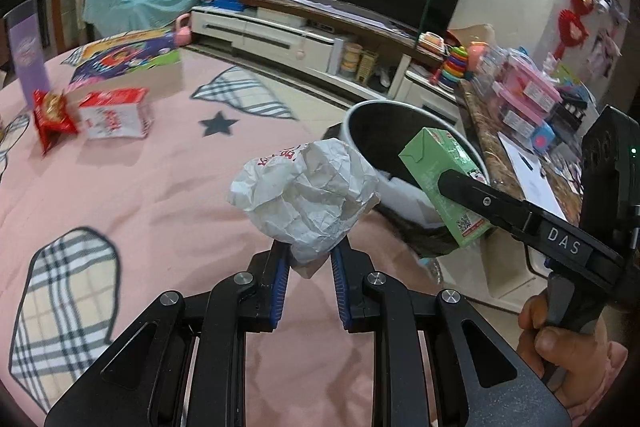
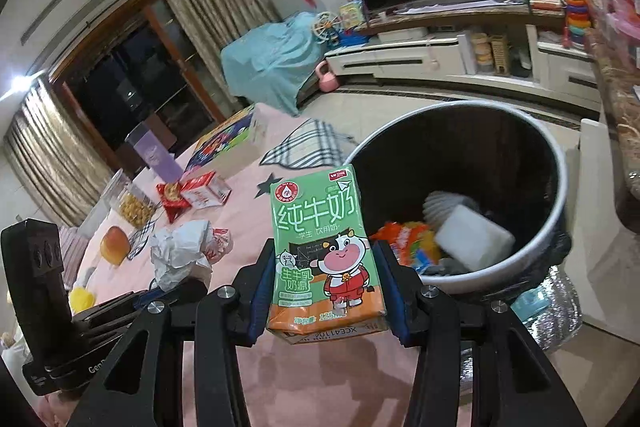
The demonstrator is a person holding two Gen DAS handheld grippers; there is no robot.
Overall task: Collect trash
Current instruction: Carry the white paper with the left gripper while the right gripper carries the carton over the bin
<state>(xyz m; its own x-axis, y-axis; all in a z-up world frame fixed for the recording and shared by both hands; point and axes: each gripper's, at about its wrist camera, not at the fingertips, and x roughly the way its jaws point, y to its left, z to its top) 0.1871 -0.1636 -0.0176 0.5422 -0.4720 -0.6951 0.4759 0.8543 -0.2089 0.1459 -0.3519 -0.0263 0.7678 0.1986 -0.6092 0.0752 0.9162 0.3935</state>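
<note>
My left gripper point(image 1: 310, 255) is shut on a crumpled white paper wrapper point(image 1: 304, 195) and holds it above the pink tablecloth, near the trash bin point(image 1: 360, 115). My right gripper point(image 2: 324, 287) is shut on a green milk carton point(image 2: 324, 255) and holds it just left of the bin's white rim point(image 2: 560, 195). In the left wrist view the carton point(image 1: 440, 179) hangs over the bin's edge in the right gripper's fingers point(image 1: 480, 195). The bin holds a white block point(image 2: 472, 239) and coloured wrappers point(image 2: 408, 247).
On the pink tablecloth point(image 1: 160, 187) lie a red snack packet point(image 1: 50, 119), a red and white carton point(image 1: 114, 117) and a colourful box point(image 1: 128, 53). A bread roll point(image 2: 116, 245) and a yellow snack tub point(image 2: 136, 211) sit further left. A TV cabinet point(image 1: 288, 43) stands behind.
</note>
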